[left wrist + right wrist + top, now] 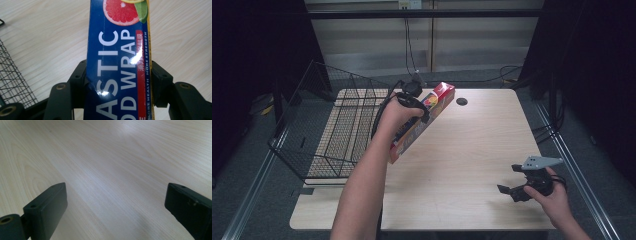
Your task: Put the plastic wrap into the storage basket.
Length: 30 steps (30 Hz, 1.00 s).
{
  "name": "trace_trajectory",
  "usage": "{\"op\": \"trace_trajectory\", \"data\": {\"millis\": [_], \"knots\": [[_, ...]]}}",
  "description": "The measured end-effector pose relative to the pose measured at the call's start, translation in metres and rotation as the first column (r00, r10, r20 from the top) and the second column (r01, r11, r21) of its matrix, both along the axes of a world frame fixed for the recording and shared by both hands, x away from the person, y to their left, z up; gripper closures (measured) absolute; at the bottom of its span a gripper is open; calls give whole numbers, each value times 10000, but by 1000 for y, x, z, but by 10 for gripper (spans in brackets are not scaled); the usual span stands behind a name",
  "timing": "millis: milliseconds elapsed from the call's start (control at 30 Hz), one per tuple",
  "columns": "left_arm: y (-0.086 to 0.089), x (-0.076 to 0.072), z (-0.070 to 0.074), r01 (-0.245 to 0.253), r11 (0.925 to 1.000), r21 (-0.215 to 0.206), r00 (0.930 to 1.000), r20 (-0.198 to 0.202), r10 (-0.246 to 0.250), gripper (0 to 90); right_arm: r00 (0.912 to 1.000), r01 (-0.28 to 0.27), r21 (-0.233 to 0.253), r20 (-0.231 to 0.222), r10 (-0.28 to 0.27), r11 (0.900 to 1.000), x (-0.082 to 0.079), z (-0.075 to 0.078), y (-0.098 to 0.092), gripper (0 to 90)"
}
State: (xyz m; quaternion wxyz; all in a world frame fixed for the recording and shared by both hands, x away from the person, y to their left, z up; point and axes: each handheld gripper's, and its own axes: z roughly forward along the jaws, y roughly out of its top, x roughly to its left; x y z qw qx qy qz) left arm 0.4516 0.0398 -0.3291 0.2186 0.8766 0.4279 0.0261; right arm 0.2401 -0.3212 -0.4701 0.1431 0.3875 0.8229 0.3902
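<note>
My left hand-held gripper (118, 77) pinches the box (117, 60) across its width, lifted over the tabletop (472, 150) far-left, just right of the wire basket (337, 125). Box reads "PLASTIC FOOD WRAP" (partly cut off), "MORE HEALTH MORE STRENGTH", w/ grapefruit pic. My right hand-held gripper (511, 181) sits spread, near-right corner, close to the edge; bare wood betw. the two.

- The right gripper (117, 207) looks along its own two black jaws, which rise from the bottom corners; they stand wide apart with nothing between them
- The left-hand jaw shows a small screw hole on its top face and a brass-coloured pivot at the lower edge
- Beneath lies a pale wooden table (110, 162); its grain runs diagonally; a soft glare sits near the top
</note>
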Motion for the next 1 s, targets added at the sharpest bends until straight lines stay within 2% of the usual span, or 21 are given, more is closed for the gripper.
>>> {"op": "trace_trajectory", "data": {"millis": [33, 100, 133, 200, 333, 367, 467, 633, 733, 800, 867, 900, 1000], "knots": [[0, -2, 1, -449, 9988, -207, 9990, -85, 448, 441, 10000, 17, -5, 12, -17, 10000, 0, 0, 0, 43], [3, 0, 5, -225, 9997, -66, 9997, -11, 225, 441, 10000, -17, 19, -24, 17, 10000, 0, 0, 0, 43], [4, -1, 7, -438, 9990, -51, 9990, -129, 437, 441, 10000, -32, 31, -29, 32, 10000, 0, 0, 0, 43], [8, -1, 9, -529, 9985, -101, 9985, -163, 528, 441, 10000, -25, 24, -27, 25, 10000, 0, 0, 0, 43], [14, 0, 14, -346, 9994, 32, 9994, -32, 346, 441, 10000, -55, 27, -40, 55, 10000, 0, 0, 0, 43], [15, -1, 15, -622, 9980, -71, 9981, -35, 622, 440, 10000, -47, 43, -59, 47, 10000, 0, 0, 0, 43], [18, -3, 18, -813, 9967, -42, 9967, -23, 813, 441, 10000, -37, 24, -36, 37, 10000, 0, 0, 0, 43], [25, -3, 24, -826, 9965, -152, 9966, -12, 826, 441, 10000, 19, 11, -32, -19, 10000, 0, 0, 0, 43], [27, -4, 26, -1041, 9945, -131, 9946, -34, 1041, 441, 10000, 34, 19, -13, -34, 10000, 0, 0, 0, 43], [28, -4, 27, -1040, 9945, -82, 9946, -28, 1040, 441, 10000, 21, 42, -5, -21, 10000, 0, 0, 0, 43], [32, -3, 30, -820, 9966, 47, 9966, 14, 820, 441, 10000, -6, 58, -36, 7, 10000, 0, 1, 0, 43], [32, -4, 30, -1200, 9927, -94, 9927, -86, 1200, 441, 10000, -15, 57, -44, 16, 10000, 0, 1, 0, 43], [35, -3, 33, -1122, 9937, 36, 9936, -110, 1122, 441, 10000, -6, 27, -64, 6, 10000, 0, 1, 0, 43]]}}
